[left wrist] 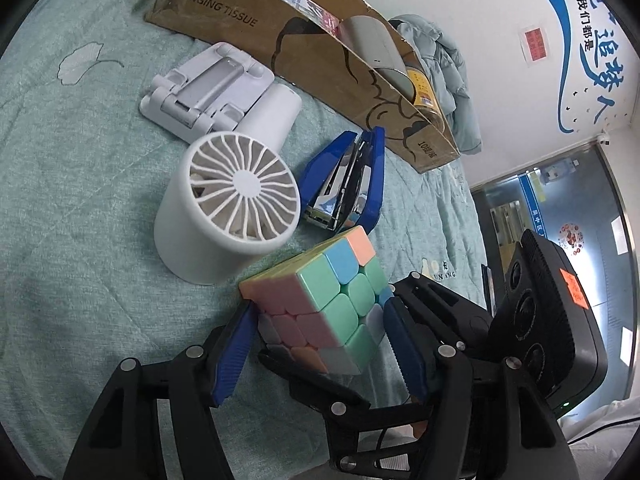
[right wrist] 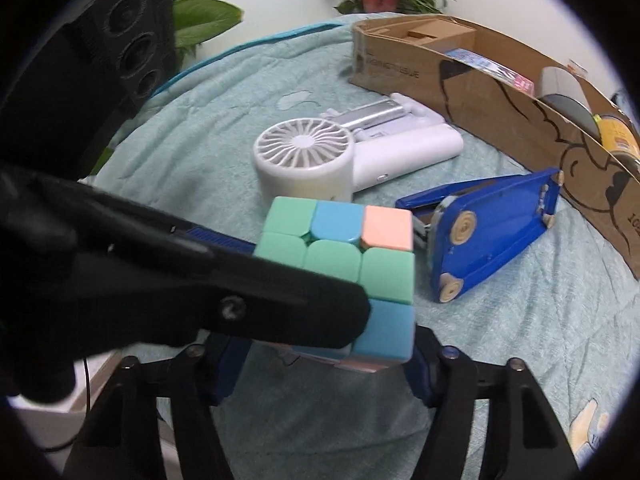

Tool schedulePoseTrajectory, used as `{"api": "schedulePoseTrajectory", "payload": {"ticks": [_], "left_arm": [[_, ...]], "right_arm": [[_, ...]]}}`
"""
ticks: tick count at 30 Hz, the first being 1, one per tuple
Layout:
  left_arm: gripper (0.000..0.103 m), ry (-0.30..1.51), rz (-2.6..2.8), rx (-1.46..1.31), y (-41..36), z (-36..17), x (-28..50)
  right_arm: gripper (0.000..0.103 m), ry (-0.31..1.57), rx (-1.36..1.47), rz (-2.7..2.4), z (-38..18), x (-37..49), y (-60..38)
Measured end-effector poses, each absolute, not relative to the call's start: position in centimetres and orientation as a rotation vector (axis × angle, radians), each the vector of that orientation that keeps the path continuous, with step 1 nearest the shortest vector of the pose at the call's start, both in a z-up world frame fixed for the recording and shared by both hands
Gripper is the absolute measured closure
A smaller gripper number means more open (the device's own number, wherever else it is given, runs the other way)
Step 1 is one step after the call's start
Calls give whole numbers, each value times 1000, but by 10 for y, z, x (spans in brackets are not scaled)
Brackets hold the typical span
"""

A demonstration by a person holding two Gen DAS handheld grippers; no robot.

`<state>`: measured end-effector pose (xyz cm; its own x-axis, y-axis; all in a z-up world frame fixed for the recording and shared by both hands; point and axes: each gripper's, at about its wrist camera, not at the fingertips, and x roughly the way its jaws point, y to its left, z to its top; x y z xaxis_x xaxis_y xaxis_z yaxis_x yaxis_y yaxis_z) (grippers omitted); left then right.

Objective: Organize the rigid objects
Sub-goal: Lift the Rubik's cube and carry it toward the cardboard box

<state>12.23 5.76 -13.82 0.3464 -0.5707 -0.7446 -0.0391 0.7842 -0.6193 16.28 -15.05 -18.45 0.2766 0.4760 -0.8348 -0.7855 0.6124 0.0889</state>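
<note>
Nearest, pastel cube [left wrist: 320,304] sits between both tools at once. Left gripper [left wrist: 320,320]: blue pads flank its two sides, apparently pressing, about half-spread. Right gripper [right wrist: 320,356]: cube low between its fingers, contact hidden by the left tool's arm; cannot tell if it clamps. Cube off-square to the left jaws, corner forward. Beyond it, white fan [left wrist: 232,204] and blue stapler [left wrist: 344,180] on the green bedspread [left wrist: 80,200]. Farthest, cardboard box [left wrist: 328,76], long axis running away rightward; likely destination.
</note>
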Motion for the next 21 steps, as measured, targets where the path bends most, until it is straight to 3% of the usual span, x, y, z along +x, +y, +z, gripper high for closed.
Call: {"api": "schedulePoseTrajectory", "payload": {"ticks": [21], "left_arm": [[44,992,-445,-454,39,-24,153]], "right_arm": [[42,765,-350,749,-89,173,-154]]}}
